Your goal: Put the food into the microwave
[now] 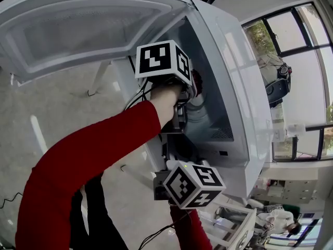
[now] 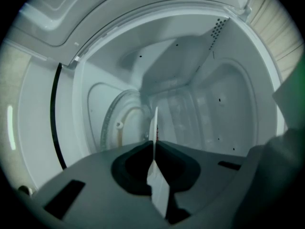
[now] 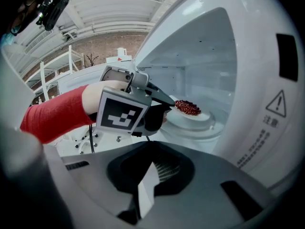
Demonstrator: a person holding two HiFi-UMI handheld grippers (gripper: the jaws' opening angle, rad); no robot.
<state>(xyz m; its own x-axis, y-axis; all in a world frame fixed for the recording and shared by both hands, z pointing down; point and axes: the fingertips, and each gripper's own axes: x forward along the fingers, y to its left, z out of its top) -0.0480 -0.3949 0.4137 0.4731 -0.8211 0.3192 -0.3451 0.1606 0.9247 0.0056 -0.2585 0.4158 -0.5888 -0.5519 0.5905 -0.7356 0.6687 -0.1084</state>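
Seen from the head camera, a white microwave stands with its door swung wide, and a red sleeve leads up to the left gripper, whose marker cube sits at the mouth of the oven while its jaws reach inside; a patch of red food shows just past the cube, within the cavity. The right gripper hangs lower, outside and in front of the oven, pointing toward the opening. Windows fill the wall on the right. The left gripper view looks deep into the pale cavity: the jaws are clamped on the rim of a thin white plate, seen edge-on as a bright sliver between them, with the round glass turntable and its pale ring behind it on the oven floor. The right gripper view looks along that gripper's own jaws, which are pressed together with nothing between them, toward the open oven, where the left gripper carries the plate by its near edge, the heap of red food on top, roughly level and right over the turntable; whether the plate touches the glass cannot be made out. A warning triangle with printed lines under it marks the oven's front panel at the right
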